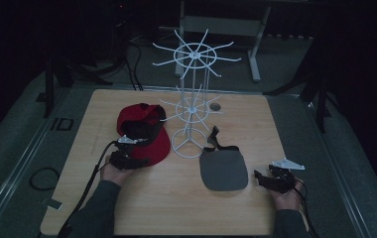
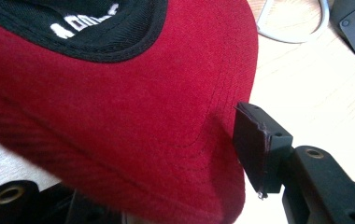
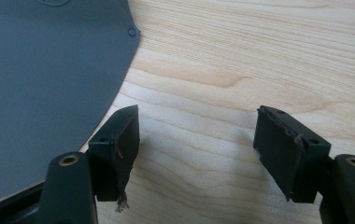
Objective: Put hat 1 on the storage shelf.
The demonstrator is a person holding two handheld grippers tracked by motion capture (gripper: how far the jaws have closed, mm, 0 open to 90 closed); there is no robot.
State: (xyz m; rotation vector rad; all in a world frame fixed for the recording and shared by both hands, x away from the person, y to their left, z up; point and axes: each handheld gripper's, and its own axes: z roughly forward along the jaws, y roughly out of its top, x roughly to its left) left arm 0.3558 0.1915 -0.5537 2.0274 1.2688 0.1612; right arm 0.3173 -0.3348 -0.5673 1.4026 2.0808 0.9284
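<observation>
Caps on a wooden table (image 1: pixel 142 213), two of them, plus a white wire display rack (image 1: pixel 191 106) standing in the middle with spokes sticking out at two levels. Red cap (image 1: pixel 144 131) lies left of the rack base, black lining facing up. Grey cap (image 1: pixel 223 168) lies right of the base, nearer the person, its strap pointing back toward the rack.

Left gripper (image 1: pixel 127 157) is at the near edge of the red cap's brim. In the left gripper view the red brim (image 2: pixel 133 140) sits between the jaws, one pad right at its edge, the other jaw tucked underneath, so it looks like it's got hold of the brim, though I can't be totally sure how tight.

Right gripper (image 1: pixel 271 179) rests near the table's right edge, just beside the grey cap. Its own view shows the jaws spread wide with bare wood between them, the left one overlapping the grey brim's (image 3: pixel 40 93) edge.
</observation>
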